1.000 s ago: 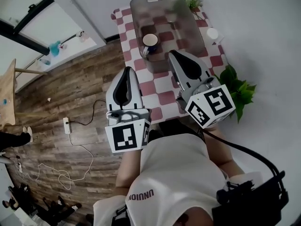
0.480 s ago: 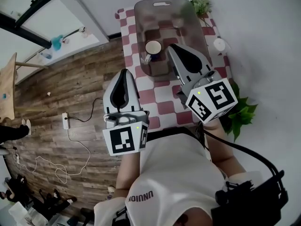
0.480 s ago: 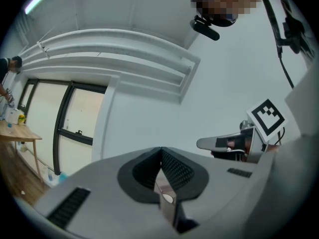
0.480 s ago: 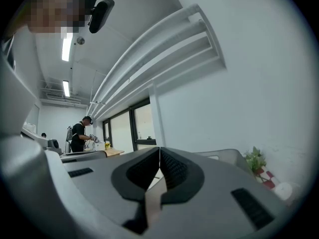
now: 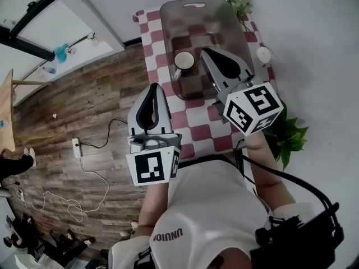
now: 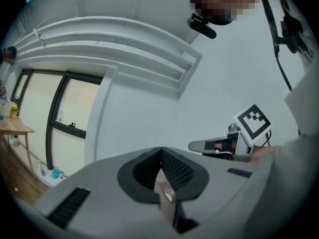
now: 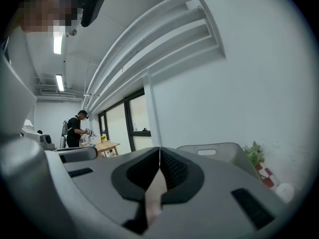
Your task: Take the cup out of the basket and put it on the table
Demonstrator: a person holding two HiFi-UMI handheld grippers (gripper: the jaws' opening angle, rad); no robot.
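Holding left gripper (image 5: 153, 88) back over near left edge of table (image 5: 199, 132), short of basket (image 5: 193, 7), jaws pressed together on nothing. Holding right gripper (image 5: 208, 52) over basket, just right of cup (image 5: 183, 59), jaws likewise closed and empty. Cup upright inside basket, by its left wall, apart from both grippers.

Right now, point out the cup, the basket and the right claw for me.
cup (image 5: 184, 60): head view, on its open top.
basket (image 5: 208, 7): head view, on the far wall beside the handle slot.
right claw (image 5: 206, 53): head view, at its closed tips.
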